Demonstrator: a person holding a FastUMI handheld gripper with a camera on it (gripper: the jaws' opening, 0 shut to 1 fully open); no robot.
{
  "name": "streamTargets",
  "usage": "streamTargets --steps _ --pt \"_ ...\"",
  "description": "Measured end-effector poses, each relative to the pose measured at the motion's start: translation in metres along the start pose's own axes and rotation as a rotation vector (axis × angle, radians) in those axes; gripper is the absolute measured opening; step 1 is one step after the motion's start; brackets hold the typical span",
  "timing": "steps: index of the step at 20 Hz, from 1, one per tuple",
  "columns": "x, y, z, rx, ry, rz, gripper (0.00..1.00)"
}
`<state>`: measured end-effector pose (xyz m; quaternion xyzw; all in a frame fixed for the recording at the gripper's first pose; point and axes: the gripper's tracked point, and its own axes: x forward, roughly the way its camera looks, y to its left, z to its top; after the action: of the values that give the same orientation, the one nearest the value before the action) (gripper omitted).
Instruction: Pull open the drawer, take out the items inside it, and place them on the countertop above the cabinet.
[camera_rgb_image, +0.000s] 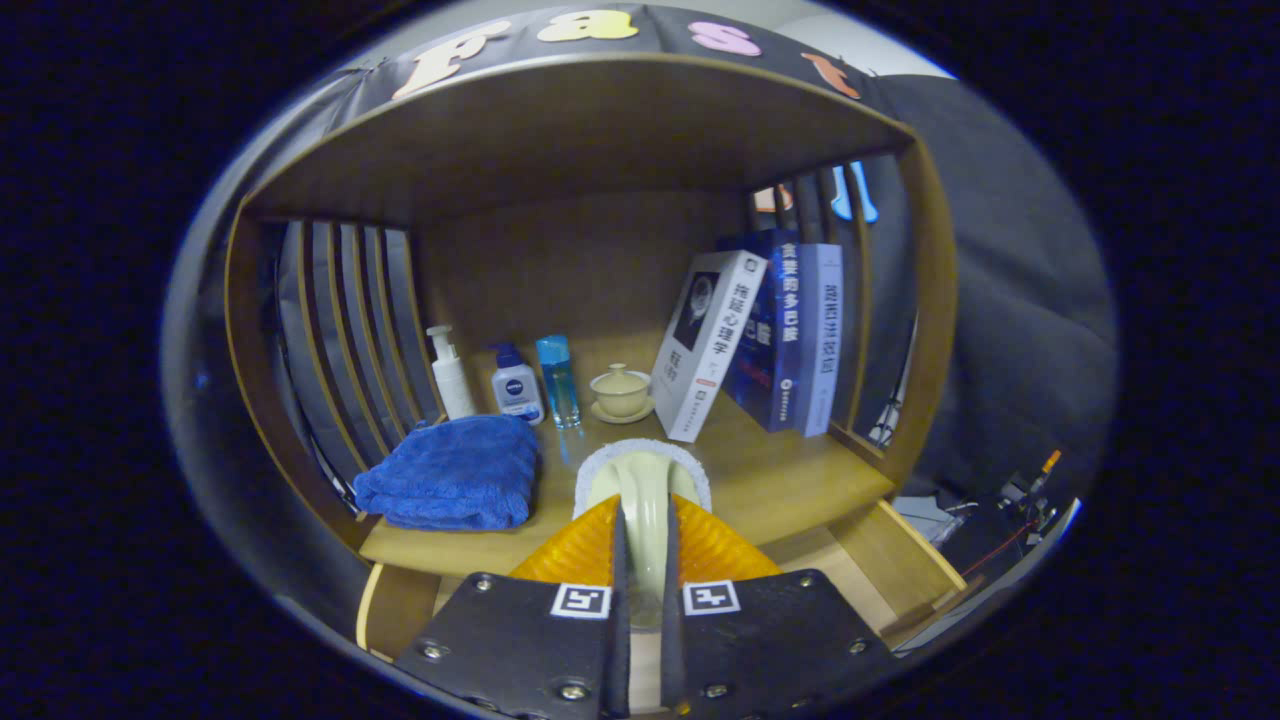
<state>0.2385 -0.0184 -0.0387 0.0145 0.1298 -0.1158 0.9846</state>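
A: One item is out — why hold that brush by its handle?
B: The gripper is clamped on it, head forward over the countertop, likely so it lands flat beside the blue towel.

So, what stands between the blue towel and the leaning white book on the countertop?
In the gripper view, a pump bottle, a white bottle, a blue bottle and a lidded cup; nearer, the brush clamped by the gripper.

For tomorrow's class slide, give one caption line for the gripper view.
Gripper shut on a cream-handled brush, held over the countertop near a blue towel.
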Motion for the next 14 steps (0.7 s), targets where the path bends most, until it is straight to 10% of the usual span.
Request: streamTargets --steps 14 --pt "0.127 0.027 -0.02 -0.099 0.056 0.031 0.13"
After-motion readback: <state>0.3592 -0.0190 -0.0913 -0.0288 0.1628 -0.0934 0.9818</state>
